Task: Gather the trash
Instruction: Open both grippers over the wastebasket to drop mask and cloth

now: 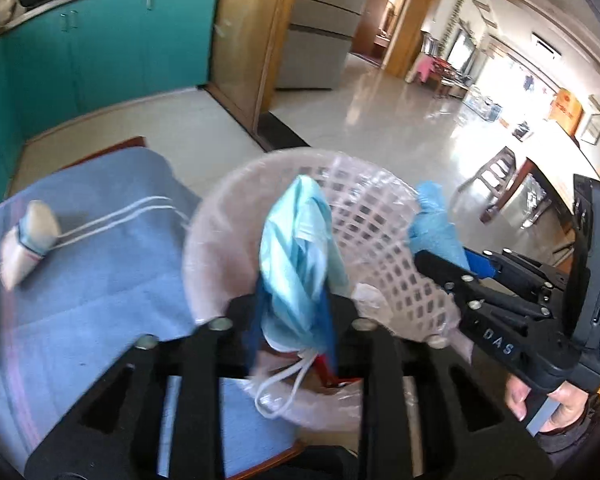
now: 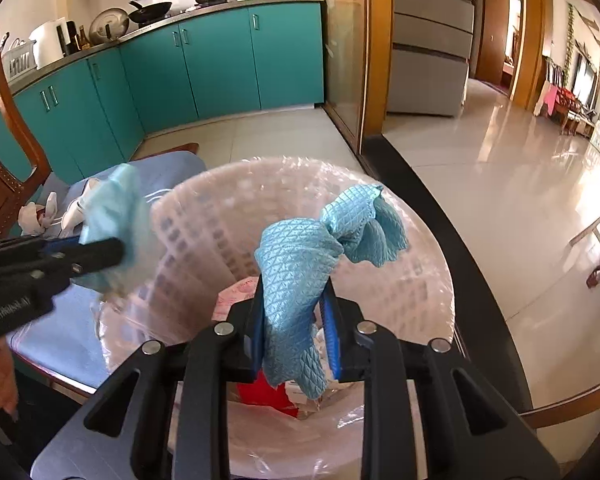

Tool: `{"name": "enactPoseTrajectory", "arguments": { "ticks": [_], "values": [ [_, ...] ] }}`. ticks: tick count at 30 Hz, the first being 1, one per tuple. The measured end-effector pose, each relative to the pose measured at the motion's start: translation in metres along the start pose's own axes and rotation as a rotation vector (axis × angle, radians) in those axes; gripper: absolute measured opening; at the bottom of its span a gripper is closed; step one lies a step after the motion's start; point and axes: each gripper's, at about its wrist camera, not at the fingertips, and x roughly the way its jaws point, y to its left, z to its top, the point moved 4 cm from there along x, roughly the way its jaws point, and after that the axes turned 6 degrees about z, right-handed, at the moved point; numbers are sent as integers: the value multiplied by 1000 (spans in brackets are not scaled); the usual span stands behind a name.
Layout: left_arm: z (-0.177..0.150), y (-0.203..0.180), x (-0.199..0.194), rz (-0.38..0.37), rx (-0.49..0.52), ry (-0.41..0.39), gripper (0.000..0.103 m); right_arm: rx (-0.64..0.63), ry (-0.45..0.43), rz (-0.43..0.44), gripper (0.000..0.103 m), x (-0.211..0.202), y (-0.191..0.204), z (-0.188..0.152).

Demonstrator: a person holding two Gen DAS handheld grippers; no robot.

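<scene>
A pink lattice basket point(image 1: 204, 216) point(image 2: 440, 264) lined with clear plastic stands right below both grippers. Crumpled light-blue face masks point(image 1: 296, 248) stand between the fingers of my left gripper point(image 1: 294, 304), over the basket's near rim. The pads look parted around them and white ear loops hang below. A light-blue quilted cloth point(image 2: 296, 280) hangs between the fingers of my right gripper point(image 2: 296, 300), lying against the left pad with a gap at the right pad. Red and white scraps point(image 2: 260, 396) lie inside the basket. Each view shows the other gripper from the side point(image 1: 424, 258) point(image 2: 100, 252).
The basket stands beside a surface covered in blue cloth point(image 1: 80, 280), where a rolled white item with strings point(image 1: 28, 236) lies. Teal cabinets point(image 1: 100, 40) run behind. A wooden chair point(image 2: 4, 140) is at the left. A person's hand point(image 1: 540, 400) holds the right gripper's handle.
</scene>
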Motion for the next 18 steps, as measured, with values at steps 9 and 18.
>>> {"name": "enactPoseTrajectory", "arguments": {
  "ticks": [9,18],
  "values": [
    [-13,54,-23,207,-83,-70,67,50,-9,39,61,9,0,4],
    [-91,159,-78,563,-214,-41,68,-146,-18,377,61,40,159,57]
  ]
}}
